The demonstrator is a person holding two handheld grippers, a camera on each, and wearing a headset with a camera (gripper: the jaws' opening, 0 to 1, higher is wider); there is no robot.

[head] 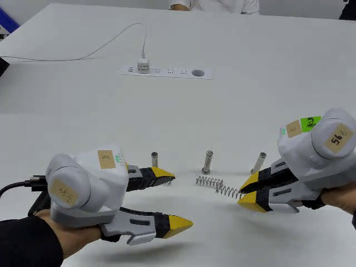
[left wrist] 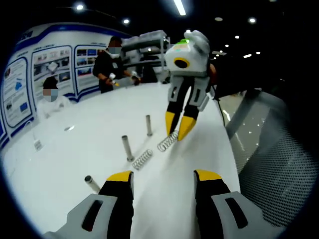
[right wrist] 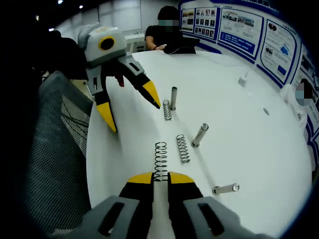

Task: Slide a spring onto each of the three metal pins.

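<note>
Three short metal pins (head: 154,159) (head: 208,161) (head: 260,162) stand upright in a row on the white table (head: 233,100). My right gripper (head: 248,192) (right wrist: 159,178) is shut on the end of a spring (right wrist: 160,158) (head: 229,191) that lies on the table in front of the pins. A second loose spring (head: 208,180) (right wrist: 183,148) lies beside it, near the middle pin (right wrist: 199,134). A third spring (right wrist: 167,109) rests by the left pin (right wrist: 173,98). My left gripper (head: 172,199) (left wrist: 163,180) is open and holds nothing, one fingertip (head: 164,174) close to the left pin.
A white power strip (head: 167,72) with a plug and cable (head: 83,55) lies further back on the table. A person sits at the far edge (head: 214,4). A mesh chair (right wrist: 60,129) stands by the table's near edge.
</note>
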